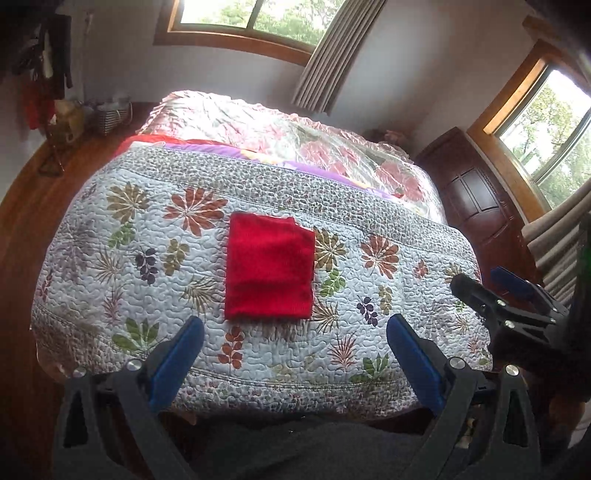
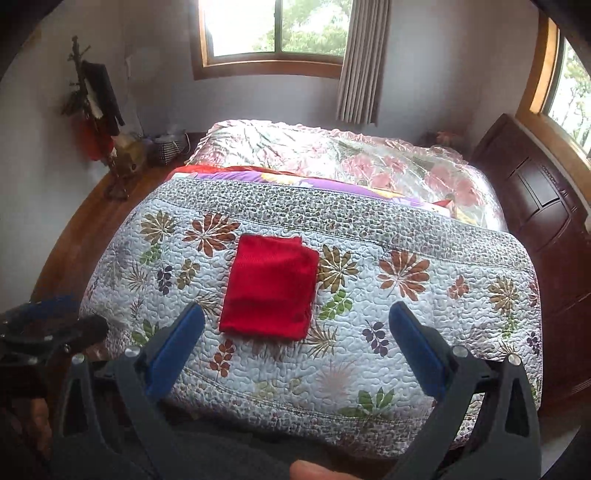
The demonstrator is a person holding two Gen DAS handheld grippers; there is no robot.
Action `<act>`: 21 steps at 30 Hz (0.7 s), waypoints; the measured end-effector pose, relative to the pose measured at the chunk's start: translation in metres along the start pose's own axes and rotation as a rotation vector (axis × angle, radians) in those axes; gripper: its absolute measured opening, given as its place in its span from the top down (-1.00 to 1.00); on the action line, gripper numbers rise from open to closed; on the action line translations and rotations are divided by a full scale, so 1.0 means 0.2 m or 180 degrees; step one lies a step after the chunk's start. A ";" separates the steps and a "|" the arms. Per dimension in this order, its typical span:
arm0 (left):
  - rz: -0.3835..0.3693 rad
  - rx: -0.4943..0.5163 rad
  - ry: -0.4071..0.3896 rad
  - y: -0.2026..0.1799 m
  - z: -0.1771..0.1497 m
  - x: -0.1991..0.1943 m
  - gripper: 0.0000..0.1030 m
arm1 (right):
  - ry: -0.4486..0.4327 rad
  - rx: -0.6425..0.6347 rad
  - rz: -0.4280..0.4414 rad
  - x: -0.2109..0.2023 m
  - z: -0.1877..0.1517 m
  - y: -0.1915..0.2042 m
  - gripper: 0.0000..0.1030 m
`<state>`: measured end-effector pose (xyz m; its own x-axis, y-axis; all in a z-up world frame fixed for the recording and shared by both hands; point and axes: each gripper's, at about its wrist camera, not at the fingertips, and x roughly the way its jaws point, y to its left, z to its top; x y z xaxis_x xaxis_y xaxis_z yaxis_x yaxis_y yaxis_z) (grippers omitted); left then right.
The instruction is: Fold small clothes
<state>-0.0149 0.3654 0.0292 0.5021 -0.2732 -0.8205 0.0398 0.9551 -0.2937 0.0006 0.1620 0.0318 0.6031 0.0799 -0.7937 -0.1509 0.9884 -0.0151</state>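
A red cloth (image 1: 269,267) lay folded into a neat rectangle on the floral quilt (image 1: 388,343) covering the bed, near its front edge. The left gripper (image 1: 295,328) hovered just short of the cloth, its blue-padded jaws spread wide and holding nothing. The right gripper (image 2: 297,317) was likewise spread and empty, apart from the cloth. Behind the quilt lay a pink-flowered cover (image 2: 332,155), with a window (image 2: 273,29) above.
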 end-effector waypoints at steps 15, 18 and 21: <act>-0.0020 -0.0021 -0.0008 0.03 -0.09 -0.07 -0.92 | 0.0067 0.0038 -0.0031 -0.05 -0.11 0.10 -0.94; -0.0034 0.0003 -0.0023 0.03 -0.09 -0.09 -0.92 | 0.0066 0.0029 -0.0030 -0.04 -0.11 0.11 -0.94; -0.0029 0.0040 -0.0047 0.03 -0.08 -0.10 -0.92 | 0.0060 0.0041 -0.0044 -0.04 -0.10 0.11 -0.94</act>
<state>-0.0388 0.3745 0.0350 0.5143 -0.2802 -0.8105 0.0552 0.9540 -0.2948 -0.0241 0.1810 0.0252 0.5901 0.0639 -0.8048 -0.1325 0.9910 -0.0184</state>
